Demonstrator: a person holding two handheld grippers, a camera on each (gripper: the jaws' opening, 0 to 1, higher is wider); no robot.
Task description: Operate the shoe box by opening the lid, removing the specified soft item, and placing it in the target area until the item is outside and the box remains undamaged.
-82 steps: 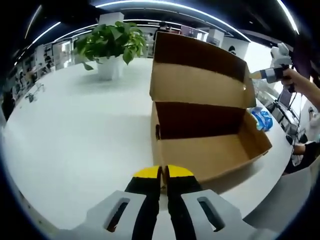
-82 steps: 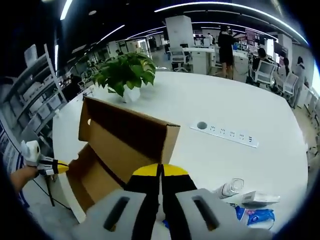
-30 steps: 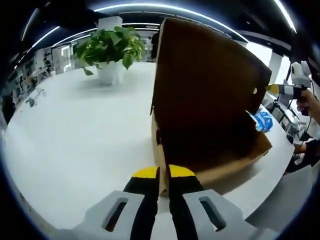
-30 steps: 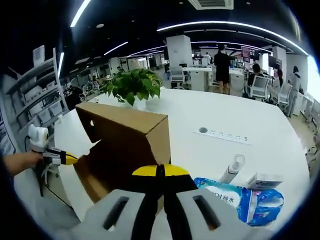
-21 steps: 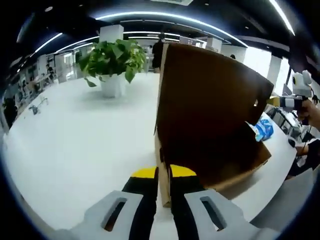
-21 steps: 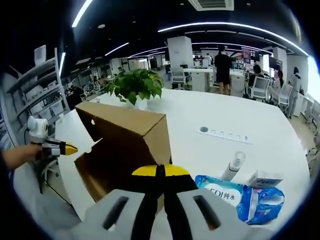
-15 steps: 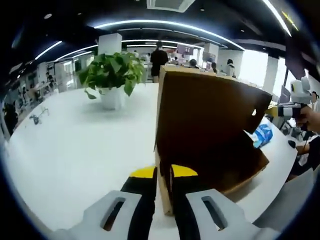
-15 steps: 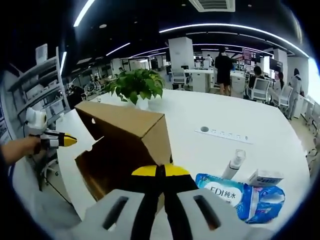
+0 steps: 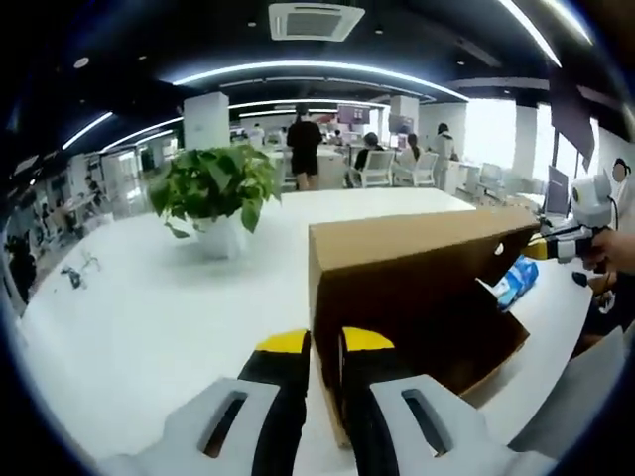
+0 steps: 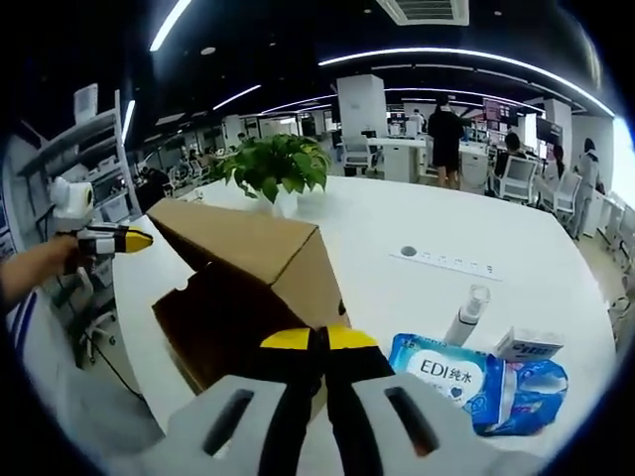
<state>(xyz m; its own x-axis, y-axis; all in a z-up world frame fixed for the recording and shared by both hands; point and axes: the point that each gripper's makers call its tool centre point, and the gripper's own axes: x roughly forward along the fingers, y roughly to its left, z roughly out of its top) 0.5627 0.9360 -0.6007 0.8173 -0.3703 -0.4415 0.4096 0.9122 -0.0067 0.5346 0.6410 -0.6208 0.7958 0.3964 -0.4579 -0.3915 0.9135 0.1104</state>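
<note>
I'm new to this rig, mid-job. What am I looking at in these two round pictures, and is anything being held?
There is no robot. A person holds a claw in each hand, and each picture comes from a camera riding on one of them. The left claw looks along the brown cardboard shoe box, and its jaws seem to pinch the box wall. The right claw is shut at the box's other end. On the white table are a potted green plant, a blue tissue pack and a white bottle.

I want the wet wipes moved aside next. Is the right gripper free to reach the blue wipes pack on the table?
Probably yes. The right gripper is shut with nothing visibly held, and the blue wipes pack lies just to its right on the white table, apart from the cardboard box. The spray bottle behind it isn't in the way.
</note>
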